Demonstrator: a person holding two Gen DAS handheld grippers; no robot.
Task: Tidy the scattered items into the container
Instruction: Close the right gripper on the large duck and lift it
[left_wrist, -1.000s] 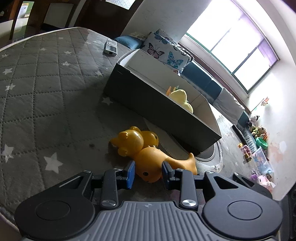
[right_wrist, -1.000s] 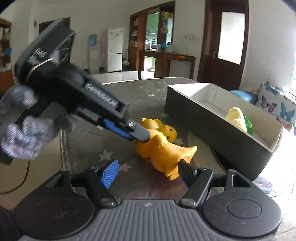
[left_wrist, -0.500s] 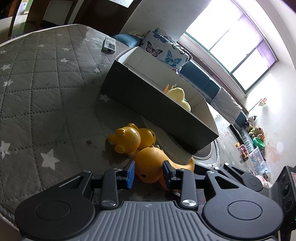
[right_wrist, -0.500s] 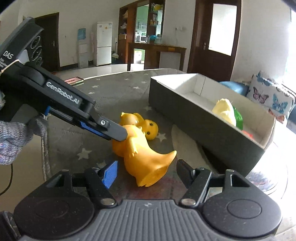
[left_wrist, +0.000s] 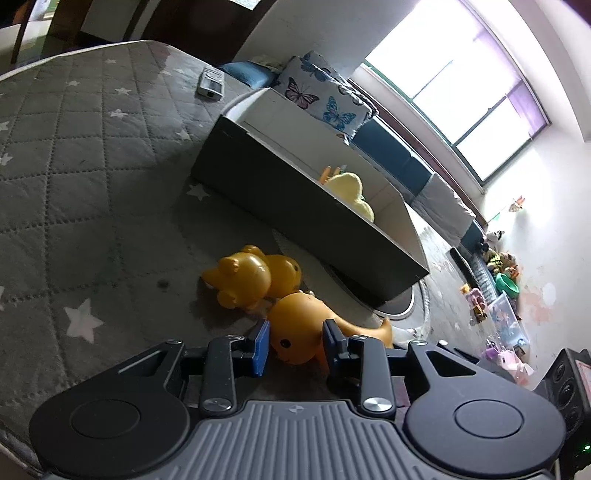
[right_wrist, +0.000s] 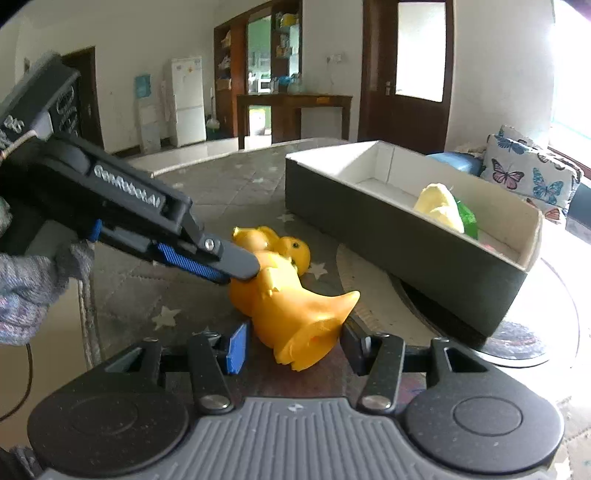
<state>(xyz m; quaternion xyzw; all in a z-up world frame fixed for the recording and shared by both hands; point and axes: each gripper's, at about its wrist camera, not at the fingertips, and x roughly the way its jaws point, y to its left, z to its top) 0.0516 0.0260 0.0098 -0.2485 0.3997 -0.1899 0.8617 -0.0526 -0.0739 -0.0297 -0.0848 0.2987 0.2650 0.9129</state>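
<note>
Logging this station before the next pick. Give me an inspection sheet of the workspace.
Surface: grey quilted star mat.
Job's things: orange dinosaur toy lying on the mat; orange duck toy beside it; box holding a yellow toy and a green item.
Clutter: remote on the mat's far side.
Grippers: left gripper jaws around the dinosaur's head; right gripper jaws open astride its tail.
Cables: thin cord at the left edge.
Surroundings: butterfly cushion, fridge.

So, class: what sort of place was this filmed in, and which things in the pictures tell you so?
Most likely a family living room at home: a sofa with a butterfly cushion under a big window, children's toys piled along the wall, and a fridge in the room beyond.
</note>
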